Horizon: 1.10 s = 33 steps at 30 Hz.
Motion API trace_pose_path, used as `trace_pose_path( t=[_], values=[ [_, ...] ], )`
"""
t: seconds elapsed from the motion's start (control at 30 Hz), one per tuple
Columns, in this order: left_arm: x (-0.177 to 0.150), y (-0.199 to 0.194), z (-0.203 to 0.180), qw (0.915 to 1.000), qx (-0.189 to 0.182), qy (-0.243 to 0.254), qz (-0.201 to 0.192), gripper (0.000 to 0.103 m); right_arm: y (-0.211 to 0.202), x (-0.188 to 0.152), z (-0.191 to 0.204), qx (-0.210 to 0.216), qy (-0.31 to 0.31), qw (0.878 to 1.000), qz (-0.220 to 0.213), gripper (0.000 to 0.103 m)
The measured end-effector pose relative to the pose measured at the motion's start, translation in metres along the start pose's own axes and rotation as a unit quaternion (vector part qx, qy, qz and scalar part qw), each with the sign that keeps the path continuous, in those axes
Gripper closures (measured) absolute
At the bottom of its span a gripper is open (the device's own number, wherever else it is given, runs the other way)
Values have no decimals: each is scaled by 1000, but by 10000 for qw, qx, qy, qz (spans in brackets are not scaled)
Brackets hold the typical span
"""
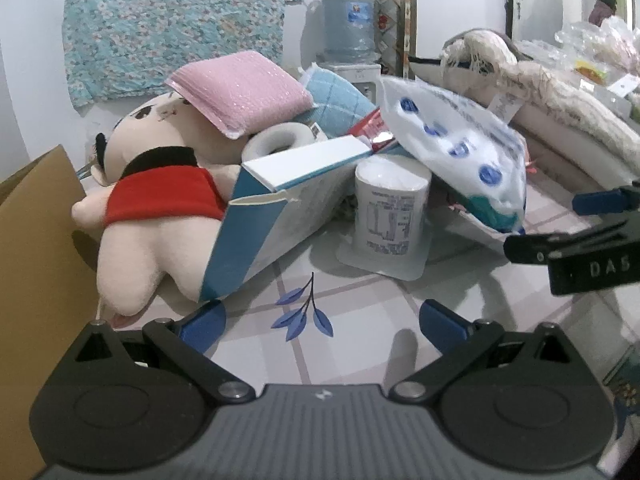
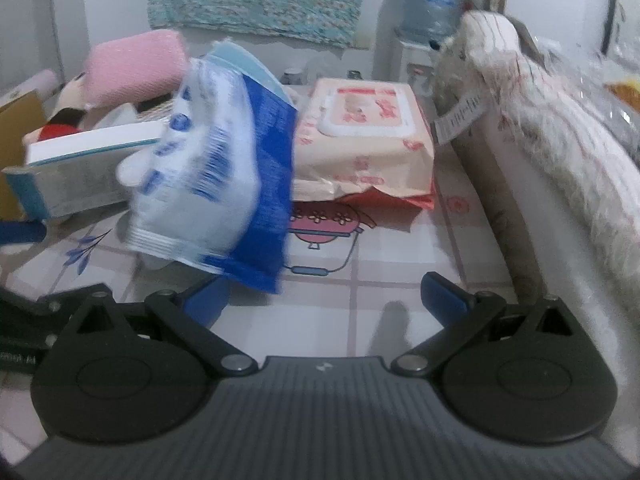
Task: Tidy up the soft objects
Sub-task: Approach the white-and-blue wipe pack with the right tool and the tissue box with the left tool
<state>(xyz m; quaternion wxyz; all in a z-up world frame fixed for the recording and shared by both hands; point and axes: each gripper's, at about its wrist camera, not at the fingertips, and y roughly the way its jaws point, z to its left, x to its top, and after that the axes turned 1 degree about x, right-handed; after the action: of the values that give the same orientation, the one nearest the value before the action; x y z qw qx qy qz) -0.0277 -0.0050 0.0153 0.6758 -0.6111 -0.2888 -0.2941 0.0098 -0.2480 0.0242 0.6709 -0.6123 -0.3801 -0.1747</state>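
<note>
A cream plush doll in a red shirt [image 1: 160, 208] lies at the left against a blue-and-white box [image 1: 280, 216]. A pink sponge pad [image 1: 244, 88] and a blue cloth [image 1: 340, 100] rest on the pile behind, beside a tissue roll [image 1: 280, 140]. A white-and-blue soft pack [image 1: 460, 140] leans over a white tub [image 1: 390, 208]. My left gripper [image 1: 324, 324] stands open above the tablecloth, nothing between its fingers. My right gripper [image 2: 326, 304] is open too. The same pack [image 2: 216, 184], blurred, hangs just above its left finger [image 2: 208, 300], not clamped. A pink wet-wipes pack [image 2: 364, 140] lies behind.
A cardboard box [image 1: 36, 260] stands at the far left. A fuzzy cream blanket [image 2: 540, 140] lies along the right edge. One blue finger of my right gripper [image 1: 596, 202] shows at the right of the left wrist view. A water jug [image 1: 348, 24] stands at the back.
</note>
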Motion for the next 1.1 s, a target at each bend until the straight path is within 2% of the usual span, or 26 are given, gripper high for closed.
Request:
trace_pose_path(
  t=[0.2, 0.43, 0.6, 0.93, 1.1],
  values=[
    [4, -13, 0, 9998, -41, -93, -189, 0, -13, 1, 5, 124, -72, 9998, -101, 1],
    [6, -29, 0, 9992, -63, -88, -372, 0, -36, -1, 0, 486, 381, 9975, -343, 1],
    [7, -36, 1, 9990, -80, -99, -439, 0, -51, -1, -7, 886, 746, 9915, -598, 1],
    [11, -41, 5, 9985, -20, -145, -531, 0, -58, 1, -23, 1106, 1248, 9825, -830, 2],
    [13, -42, 6, 9981, -53, -250, -558, 0, -54, 5, -22, 1184, 1283, 9815, -782, 2]
  ],
)
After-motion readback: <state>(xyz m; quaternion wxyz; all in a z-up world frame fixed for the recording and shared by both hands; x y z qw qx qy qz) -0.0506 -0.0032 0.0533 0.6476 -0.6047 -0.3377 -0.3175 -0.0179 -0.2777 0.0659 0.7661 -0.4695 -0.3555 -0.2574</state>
